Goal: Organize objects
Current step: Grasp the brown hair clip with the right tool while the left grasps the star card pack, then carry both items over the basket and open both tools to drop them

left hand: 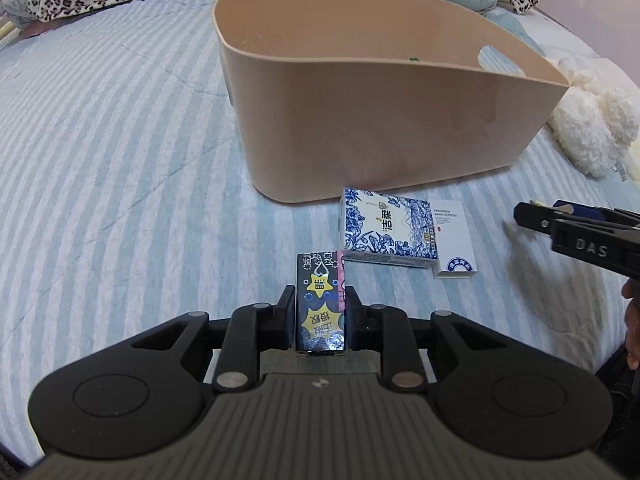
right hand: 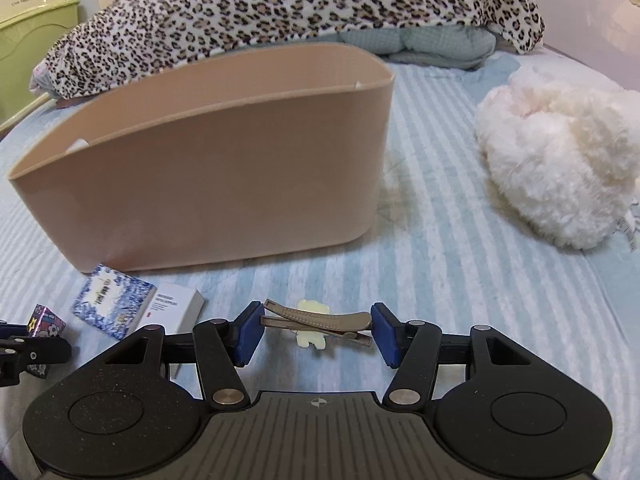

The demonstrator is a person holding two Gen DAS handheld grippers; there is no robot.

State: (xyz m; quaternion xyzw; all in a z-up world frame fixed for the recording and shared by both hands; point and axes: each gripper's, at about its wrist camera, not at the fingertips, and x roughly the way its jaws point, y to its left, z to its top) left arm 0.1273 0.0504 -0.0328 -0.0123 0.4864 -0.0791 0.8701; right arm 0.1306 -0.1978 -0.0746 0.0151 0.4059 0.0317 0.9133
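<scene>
My left gripper [left hand: 320,304] is shut on a small dark box with yellow stars [left hand: 320,308], held just above the striped bedspread; it also shows in the right wrist view [right hand: 46,326]. My right gripper [right hand: 316,330] is shut on a metal hair clip [right hand: 318,318], gripped end to end, with a pale yellow ornament under it. A beige bin [left hand: 400,120] stands ahead of both grippers, also in the right wrist view [right hand: 208,168]; its inside looks empty. A blue-and-white tissue pack [left hand: 386,228] and a white box [left hand: 454,240] lie in front of the bin.
A white plush toy [right hand: 560,160] lies to the right of the bin. A leopard-print blanket [right hand: 280,4] is piled behind it. My right gripper shows at the right edge of the left wrist view [left hand: 536,216]. A green cabinet [right hand: 32,40] stands at far left.
</scene>
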